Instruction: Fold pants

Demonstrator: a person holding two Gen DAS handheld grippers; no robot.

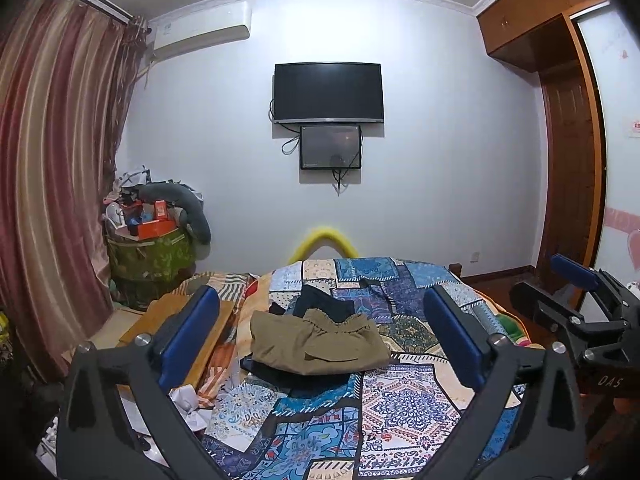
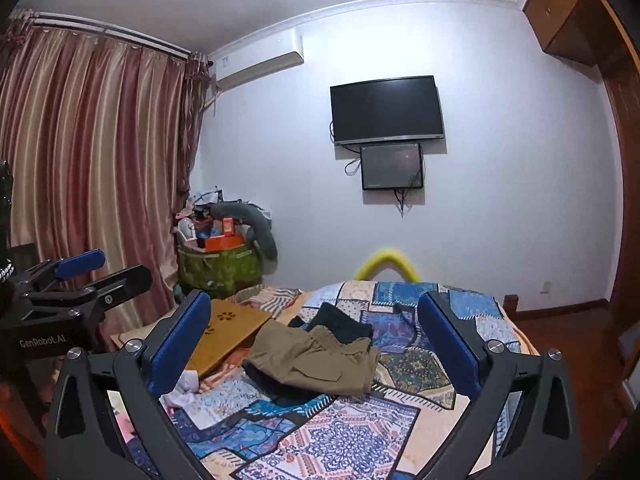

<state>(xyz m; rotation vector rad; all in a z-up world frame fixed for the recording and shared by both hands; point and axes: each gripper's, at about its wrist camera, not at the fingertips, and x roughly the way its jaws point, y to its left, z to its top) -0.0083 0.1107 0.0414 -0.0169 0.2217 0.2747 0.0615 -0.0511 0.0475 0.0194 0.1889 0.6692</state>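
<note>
Left wrist view: the left gripper (image 1: 320,332) fills the lower frame, its blue pads spread as wide as they go, nothing between them or touching them. Framed in that gap, at frame centre, the khaki pants (image 1: 320,342) lie in a folded bundle on the patchwork quilt (image 1: 400,400), on top of a dark garment (image 1: 326,304) that shows behind and under them. The bundle's long axis runs left to right across the frame, square to the gripper's line of reach. The pants are straight ahead and well apart from the pads. At the right edge the right gripper (image 1: 560,292) shows side-on, beside the quilt.

Right wrist view: the right gripper (image 2: 316,340) is likewise wide open and holds nothing. The pants (image 2: 316,360) sit ahead and slightly left of centre, their long axis tilted, the left end nearer the lower frame. The left gripper (image 2: 96,272) shows at the left edge, clear of the cloth. A wooden board (image 2: 228,328) lies just left of the pants.

Neither gripper looks clearly nearer; both face the bundle from the same side, so either end could be taken by the hand on that side.
</note>
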